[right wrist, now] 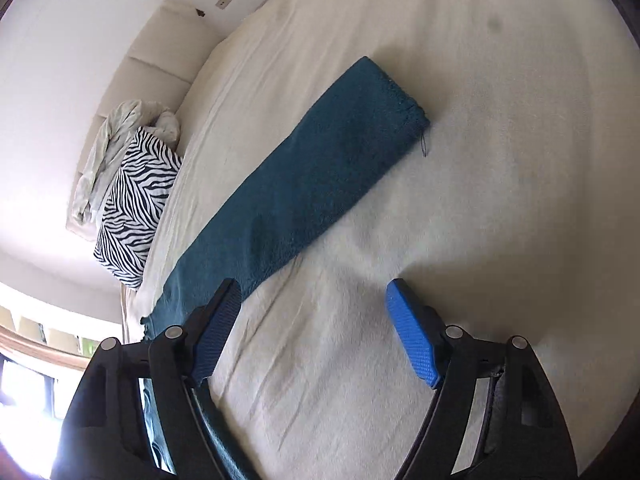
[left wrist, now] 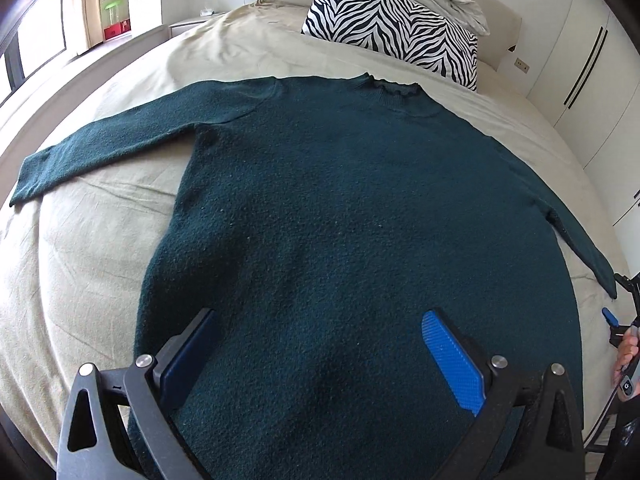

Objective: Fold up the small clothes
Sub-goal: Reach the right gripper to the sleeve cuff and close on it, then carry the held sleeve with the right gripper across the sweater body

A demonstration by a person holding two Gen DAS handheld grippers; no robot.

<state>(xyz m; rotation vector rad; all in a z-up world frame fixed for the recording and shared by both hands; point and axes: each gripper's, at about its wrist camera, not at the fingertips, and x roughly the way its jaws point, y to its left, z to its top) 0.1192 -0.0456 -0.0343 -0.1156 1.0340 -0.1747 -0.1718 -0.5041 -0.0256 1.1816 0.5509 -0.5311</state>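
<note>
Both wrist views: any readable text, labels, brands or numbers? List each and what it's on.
No readable text in either view.
Small lit symbol on the dark device in the person's hand, at the left wrist view's right edge: too small to read.
Red box by the window: no legible print.
Green sweater, zebra pillow: no labels showing.

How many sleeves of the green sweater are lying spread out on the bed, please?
2: one sleeve stretches out to the left of the sweater, the other sleeve to its right, near the right-hand tongs.
</note>
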